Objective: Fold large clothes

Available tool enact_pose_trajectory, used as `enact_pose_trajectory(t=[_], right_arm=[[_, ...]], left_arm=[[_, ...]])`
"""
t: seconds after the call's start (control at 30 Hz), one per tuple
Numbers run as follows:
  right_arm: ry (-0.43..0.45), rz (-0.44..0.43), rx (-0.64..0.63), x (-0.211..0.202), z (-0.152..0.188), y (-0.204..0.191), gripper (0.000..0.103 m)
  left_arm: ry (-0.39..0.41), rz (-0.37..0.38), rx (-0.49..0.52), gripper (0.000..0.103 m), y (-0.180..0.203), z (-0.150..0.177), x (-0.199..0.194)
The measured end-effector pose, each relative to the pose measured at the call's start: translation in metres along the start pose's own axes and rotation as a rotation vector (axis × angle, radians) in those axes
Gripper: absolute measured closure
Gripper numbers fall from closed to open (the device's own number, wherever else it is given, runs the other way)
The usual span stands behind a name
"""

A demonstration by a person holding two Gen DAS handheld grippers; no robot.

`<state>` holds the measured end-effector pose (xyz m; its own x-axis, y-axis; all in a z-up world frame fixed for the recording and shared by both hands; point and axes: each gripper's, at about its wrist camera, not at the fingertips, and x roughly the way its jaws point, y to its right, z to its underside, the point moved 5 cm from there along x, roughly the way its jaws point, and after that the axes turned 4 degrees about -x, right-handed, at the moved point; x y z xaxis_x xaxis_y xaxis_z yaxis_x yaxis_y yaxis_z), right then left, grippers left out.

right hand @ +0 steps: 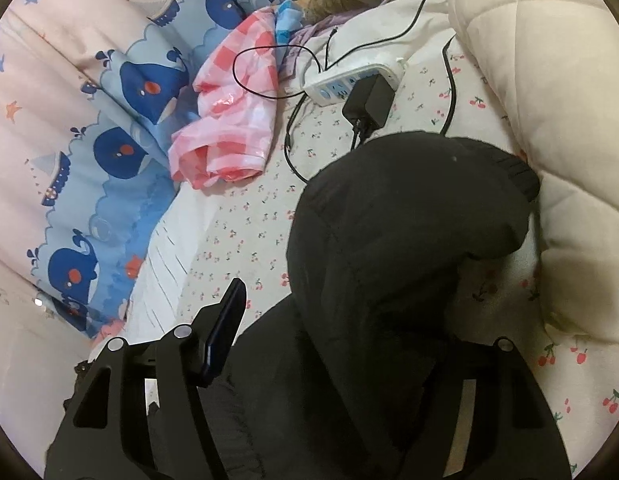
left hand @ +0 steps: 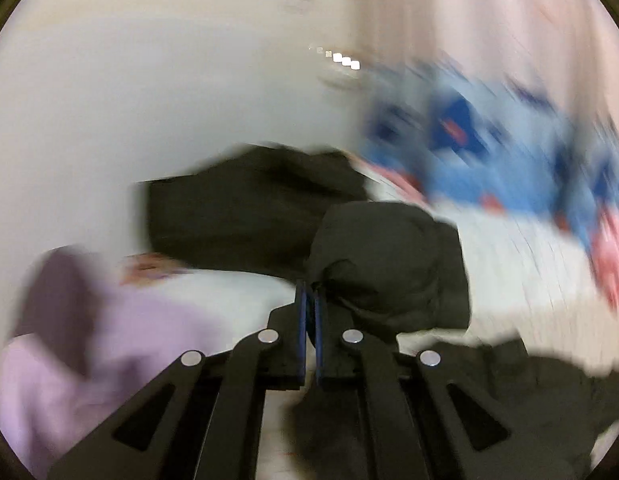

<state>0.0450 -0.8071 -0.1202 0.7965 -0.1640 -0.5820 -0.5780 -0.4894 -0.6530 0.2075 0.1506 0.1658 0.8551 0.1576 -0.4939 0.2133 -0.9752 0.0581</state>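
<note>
Left tool point(left hand: 310, 300) fingers together, pinching a fold of the black garment point(right hand: 389, 248) at their tips. Right tool point(right hand: 349, 316) stands apart, garment draped between its fingers, unclamped, on the cherry-print bed sheet point(right hand: 245, 216), power strip point(right hand: 349, 80) far.

My fingers point(right hand: 223, 332) are black with dark blue pads. The garment point(right hand: 389, 240) across me is plain black. The sheet point(right hand: 245, 216) is white, sprinkled with small red cherries. The curtain point(right hand: 121, 128) is pale pink with stars, banded light blue with navy whales. The bag point(right hand: 229, 120) is pink-and-white check. The strip point(right hand: 349, 82) is white, its adapter point(right hand: 371, 102) black. The quilt point(right hand: 549, 100) is cream. The cloth point(left hand: 109, 320) is lilac.
</note>
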Motion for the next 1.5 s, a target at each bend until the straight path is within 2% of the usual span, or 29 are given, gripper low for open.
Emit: enact_pose_trajectory(t=[0.07,0.1,0.13,0.17,0.23,0.27,0.3,0.37,0.4,0.47,0.53,0.57,0.67,0.73,0.87,0.9,0.93,0.97,1.0,1.03,1.13,1.2,1.23,1.3,1.37,1.4,1.5], right_arm=[[-0.003,0.002,0.008,-0.001,0.001,-0.001,0.039],[-0.008,0.003,0.014,-0.001,0.001,-0.001,0.039],[-0.016,0.005,0.02,0.0,0.003,0.0,0.039],[-0.025,0.015,0.024,0.002,0.004,0.0,0.038],[-0.033,0.021,0.028,0.002,0.007,0.0,0.034],[-0.034,0.021,0.029,0.002,0.008,0.0,0.033],[-0.037,0.021,0.031,0.002,0.008,0.0,0.03],[-0.043,0.019,0.023,0.002,0.007,0.0,0.026],[-0.038,0.018,0.024,0.001,0.006,0.0,0.024],[-0.029,0.015,0.039,-0.001,0.006,0.003,0.021],[-0.023,0.01,0.053,-0.001,0.005,0.008,0.019],[-0.018,0.007,0.065,-0.001,0.004,0.011,0.018],[0.016,-0.028,0.147,-0.003,0.004,0.025,0.014],[0.03,-0.053,0.195,-0.001,0.005,0.034,0.014],[0.044,-0.061,0.171,0.001,0.002,0.035,0.016],[0.054,-0.064,0.153,0.001,0.0,0.033,0.028],[0.05,-0.073,0.136,0.001,-0.001,0.03,0.062],[0.043,-0.057,0.111,0.001,-0.003,0.027,0.083],[0.056,-0.052,0.089,-0.003,-0.004,0.022,0.092],[0.085,-0.072,0.049,-0.011,-0.007,0.012,0.096],[0.161,-0.133,-0.105,-0.039,-0.011,-0.028,0.097],[0.16,-0.118,-0.136,-0.04,-0.01,-0.034,0.097],[0.135,-0.095,-0.135,-0.035,-0.009,-0.031,0.097],[0.082,-0.014,-0.054,-0.019,-0.007,-0.008,0.097],[0.099,-0.02,0.055,-0.022,-0.006,0.007,0.097],[0.113,-0.028,0.061,-0.026,-0.006,0.003,0.097],[0.156,-0.049,-0.048,-0.047,-0.008,-0.038,0.097]], left_arm=[[0.006,-0.108,-0.162,0.099,-0.086,-0.008,-0.021],[-0.027,-0.162,-0.23,0.099,-0.121,-0.005,-0.023],[-0.095,-0.187,-0.281,0.098,-0.15,0.0,-0.018],[-0.181,-0.182,-0.355,0.095,-0.185,0.009,-0.011],[-0.216,-0.186,-0.431,0.095,-0.218,0.016,-0.02],[-0.218,-0.162,-0.444,0.091,-0.222,0.017,-0.027],[-0.208,-0.15,-0.451,0.068,-0.227,0.017,-0.036],[-0.099,-0.233,-0.458,0.039,-0.235,0.013,-0.066],[-0.029,-0.262,-0.459,0.034,-0.234,0.012,-0.084],[0.072,-0.261,-0.476,0.023,-0.233,0.009,-0.111],[0.17,-0.24,-0.52,0.02,-0.222,0.014,-0.132],[0.184,-0.218,-0.515,0.015,-0.214,0.018,-0.136],[0.191,-0.085,-0.427,0.01,-0.154,0.04,-0.141],[0.171,0.031,-0.352,0.007,-0.099,0.061,-0.131],[0.005,0.246,-0.162,0.007,0.035,0.129,-0.072],[-0.04,0.269,-0.126,0.007,0.065,0.148,-0.056],[-0.084,0.295,-0.113,0.007,0.092,0.167,-0.042],[-0.118,0.328,-0.107,0.007,0.112,0.18,-0.032],[-0.152,0.352,-0.098,0.007,0.13,0.193,-0.024],[-0.194,0.368,-0.092,0.007,0.148,0.207,-0.011],[-0.203,0.398,-0.003,0.007,0.17,0.231,-0.004],[-0.17,0.357,0.035,0.007,0.172,0.241,-0.006],[-0.167,0.345,0.025,0.007,0.163,0.241,-0.008],[-0.191,0.347,-0.023,0.007,0.15,0.25,-0.009],[-0.198,0.341,-0.059,0.007,0.139,0.251,-0.01],[-0.189,0.338,-0.071,0.007,0.134,0.254,-0.015],[-0.154,0.336,-0.103,0.007,0.121,0.246,-0.023]])
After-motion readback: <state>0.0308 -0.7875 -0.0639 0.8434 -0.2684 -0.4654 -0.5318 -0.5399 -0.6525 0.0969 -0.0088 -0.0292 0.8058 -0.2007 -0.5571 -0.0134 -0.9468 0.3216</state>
